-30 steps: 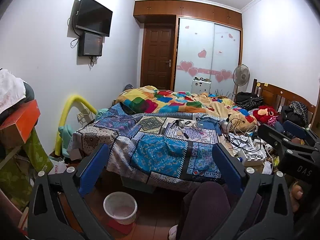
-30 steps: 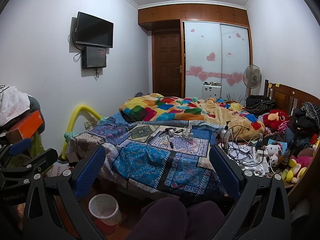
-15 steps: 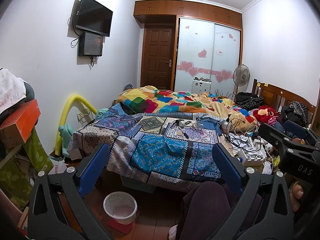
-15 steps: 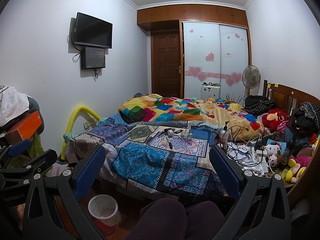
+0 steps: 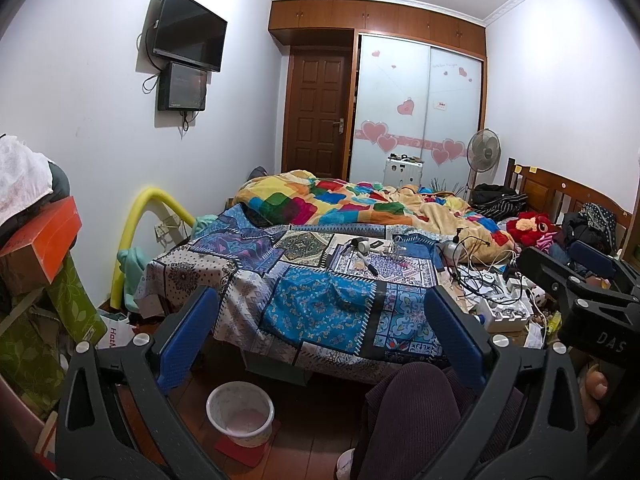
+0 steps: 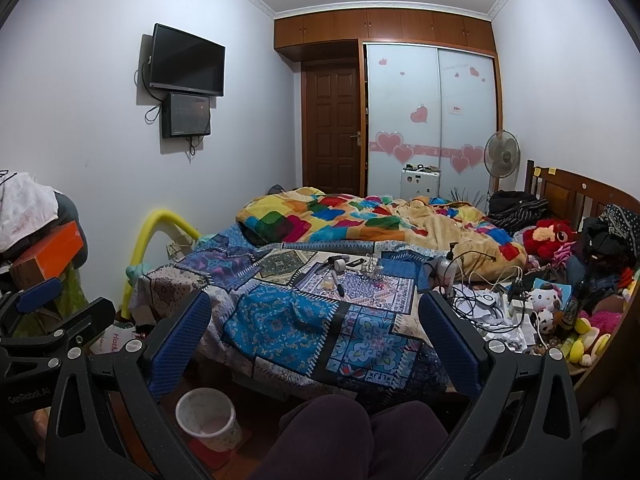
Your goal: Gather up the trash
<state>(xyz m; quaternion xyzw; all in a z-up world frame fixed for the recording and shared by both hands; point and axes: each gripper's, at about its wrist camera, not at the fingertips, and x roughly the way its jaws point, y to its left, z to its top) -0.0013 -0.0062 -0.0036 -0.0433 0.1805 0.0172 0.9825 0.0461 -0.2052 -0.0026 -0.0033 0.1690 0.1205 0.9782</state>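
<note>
A cluttered bedroom seen from a seated person's knees point(image 6: 340, 432). The left gripper point(image 5: 320, 340) and right gripper point(image 6: 316, 342) are both held level at lap height, jaws spread wide and empty, likely so their cameras can survey the room before any pickup. A small pale bin point(image 5: 240, 404) stands upright on the floor just below the bed point(image 5: 320, 304), apparently empty. The likeliest trash is crumpled white paper point(image 6: 500, 328) among cables at the bed's right edge, well apart from the bin.

White plastic waste bin point(image 5: 240, 414) point(image 6: 205, 417): upright on the floor by the bed's foot, on a red mat point(image 5: 244, 449).
</note>
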